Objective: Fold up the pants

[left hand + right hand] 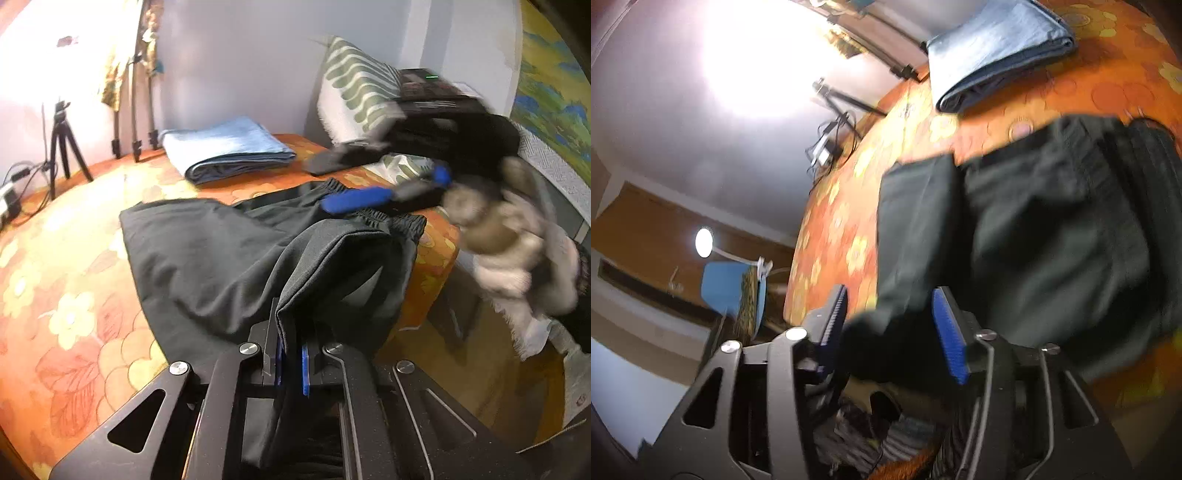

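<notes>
My left jaws [290, 356] are clamped on a folded edge of the black pants [221, 266], cloth pinched between the blue pads. My right jaws [892, 328] stand apart, pads either side of dark fabric, nothing gripped; they are blurred in the left view. The pants lie spread on the orange floral bed [55, 295], elastic waistband at the far end. Folded blue cloth [225, 147] sits beyond, apart. A tripod [64, 144] stands by the wall.

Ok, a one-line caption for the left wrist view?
Left hand-held gripper shut on a fold of the black pants on the orange floral bedspread, folded blue towel behind.
</notes>
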`<action>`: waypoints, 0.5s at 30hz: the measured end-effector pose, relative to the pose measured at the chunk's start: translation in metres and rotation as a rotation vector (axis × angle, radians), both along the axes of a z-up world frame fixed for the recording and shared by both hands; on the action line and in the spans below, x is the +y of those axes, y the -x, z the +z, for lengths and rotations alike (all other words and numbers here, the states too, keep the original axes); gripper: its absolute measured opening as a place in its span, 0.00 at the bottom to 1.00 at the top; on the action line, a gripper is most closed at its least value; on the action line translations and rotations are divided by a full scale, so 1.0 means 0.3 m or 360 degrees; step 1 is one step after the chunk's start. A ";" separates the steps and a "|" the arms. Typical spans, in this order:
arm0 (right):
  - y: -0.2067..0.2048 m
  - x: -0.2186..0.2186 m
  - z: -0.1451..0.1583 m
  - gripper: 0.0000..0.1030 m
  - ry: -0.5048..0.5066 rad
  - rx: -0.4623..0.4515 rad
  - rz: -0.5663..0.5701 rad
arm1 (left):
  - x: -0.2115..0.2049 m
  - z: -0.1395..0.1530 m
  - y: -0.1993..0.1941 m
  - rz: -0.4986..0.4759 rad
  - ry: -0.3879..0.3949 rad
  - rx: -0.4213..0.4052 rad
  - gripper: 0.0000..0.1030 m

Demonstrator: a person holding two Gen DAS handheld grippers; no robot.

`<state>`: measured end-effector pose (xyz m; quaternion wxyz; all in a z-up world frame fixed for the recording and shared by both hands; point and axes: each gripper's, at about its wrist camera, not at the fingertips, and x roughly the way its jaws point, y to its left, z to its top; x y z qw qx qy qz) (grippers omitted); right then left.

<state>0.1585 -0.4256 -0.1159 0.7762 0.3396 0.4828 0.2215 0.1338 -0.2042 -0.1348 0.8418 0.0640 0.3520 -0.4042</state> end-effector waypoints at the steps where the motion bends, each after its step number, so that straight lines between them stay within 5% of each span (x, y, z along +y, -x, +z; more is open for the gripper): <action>1: -0.036 -0.002 -0.011 0.51 0.0019 0.0015 -0.0012 | 0.007 0.000 -0.004 0.0013 0.0008 0.0004 0.05; 7: -0.287 0.056 -0.115 0.51 0.0208 0.0143 0.0004 | 0.037 0.006 -0.003 0.0023 0.0022 0.0000 0.05; 14: -0.382 0.128 -0.199 0.51 0.0314 0.0274 0.0057 | 0.055 0.019 0.000 0.0027 0.0067 -0.0002 0.05; 15: -0.386 0.142 -0.205 0.41 0.0323 0.0282 0.0068 | 0.055 0.020 0.002 0.0022 0.0072 0.0000 0.05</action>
